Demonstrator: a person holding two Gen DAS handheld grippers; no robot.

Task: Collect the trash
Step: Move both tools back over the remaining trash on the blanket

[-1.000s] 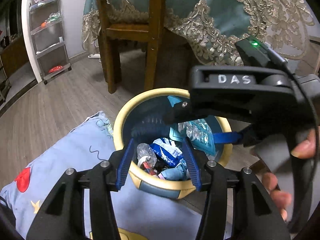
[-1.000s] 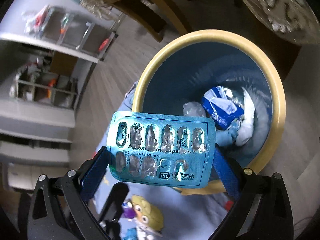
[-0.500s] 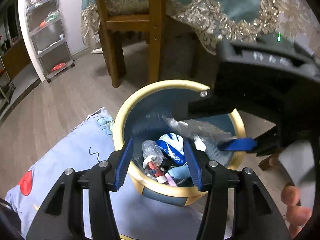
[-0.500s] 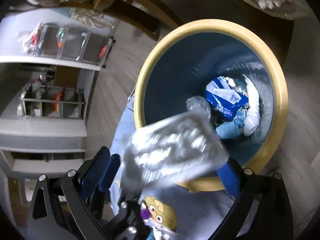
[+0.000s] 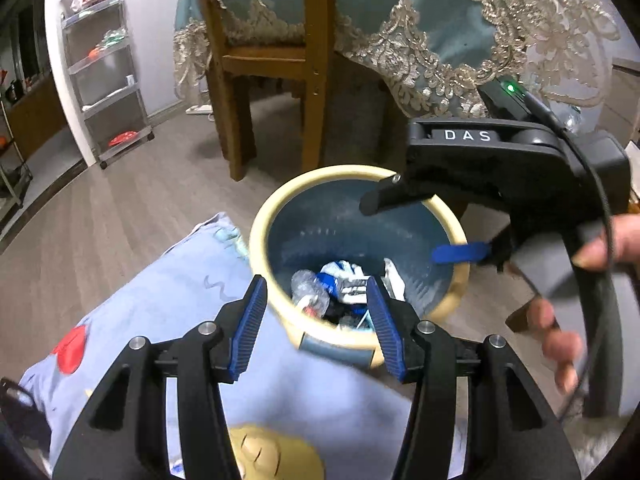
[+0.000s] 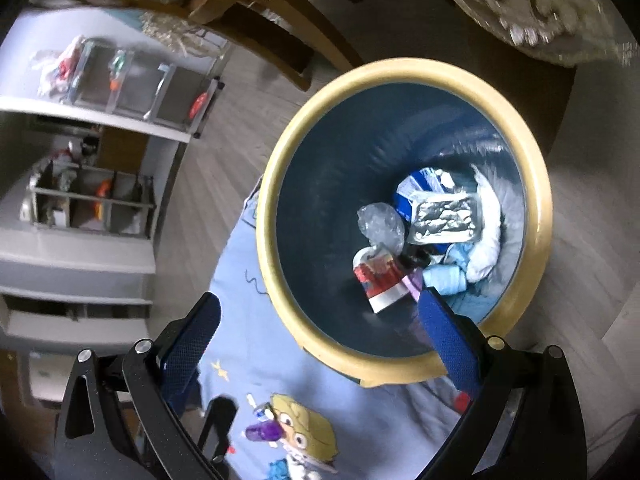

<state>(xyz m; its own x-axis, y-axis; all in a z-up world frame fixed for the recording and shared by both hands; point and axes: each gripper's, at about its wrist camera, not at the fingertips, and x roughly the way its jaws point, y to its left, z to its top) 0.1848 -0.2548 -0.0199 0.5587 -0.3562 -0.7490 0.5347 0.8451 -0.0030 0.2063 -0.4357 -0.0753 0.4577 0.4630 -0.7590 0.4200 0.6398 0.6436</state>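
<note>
Trash bin (image 6: 280, 184), blue with a cream rim, stands on the floor against a blue cartoon cushion (image 5: 168, 304); a silver blister pack (image 6: 444, 216) lies inside on wrappers. Both the left hand-held gripper (image 5: 316, 320) and right hand-held gripper (image 6: 320, 332) gape empty above it

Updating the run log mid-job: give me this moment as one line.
right hand-held gripper: open, empty | blister pack: in bin, foil up | left hand-held gripper: open, empty, over bin rim | step: drop done

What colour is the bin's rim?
The rim is pale yellow; the bin is dark blue inside. Right wrist view shows it best.
</note>
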